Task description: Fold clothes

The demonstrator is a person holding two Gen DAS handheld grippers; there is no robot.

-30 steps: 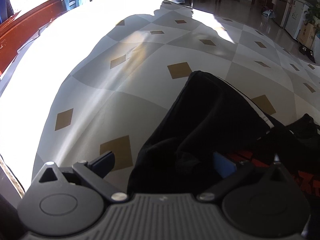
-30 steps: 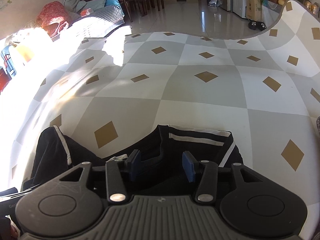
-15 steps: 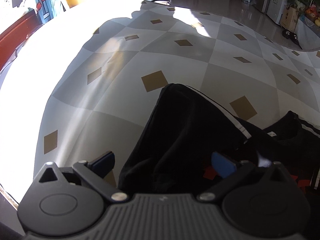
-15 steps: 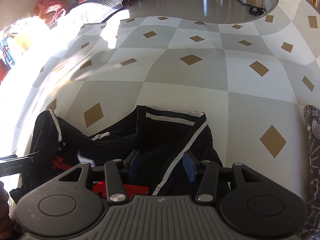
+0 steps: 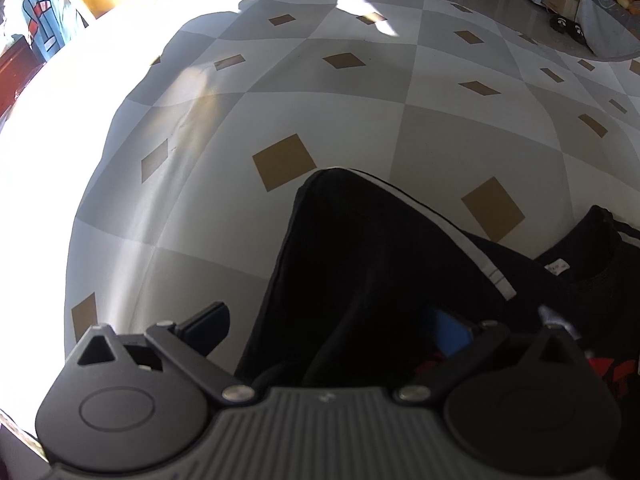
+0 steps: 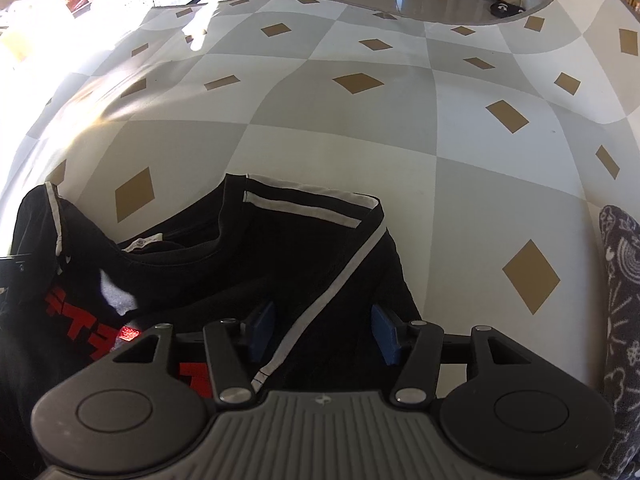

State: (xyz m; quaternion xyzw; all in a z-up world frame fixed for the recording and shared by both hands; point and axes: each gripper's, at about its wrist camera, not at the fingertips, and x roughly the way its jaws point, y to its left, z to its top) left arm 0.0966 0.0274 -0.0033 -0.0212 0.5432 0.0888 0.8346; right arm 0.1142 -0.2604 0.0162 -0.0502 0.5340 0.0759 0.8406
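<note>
Black shirt (image 6: pixel 224 264) (white-striped) between both hand-held grippers' parted fingers.

One garment, two grippers, one patterned cloth, one checked table covering

A single black T-shirt with white stripe trim and red print (image 6: pixel 248 264) lies at six o'clock in both views, showing one neck label and two white-striped sleeves at ten and one o'clock in the right view. Two black two-finger grippers appear, the left gripper (image 5: pixel 332 326) and the right gripper (image 6: pixel 322 334), each with two blue pads. One dark white-patterned cloth (image 6: pixel 620 320) sits at four o'clock. One grey-and-white checked table covering with tan diamonds (image 6: pixel 360 140) spans everything.
</note>
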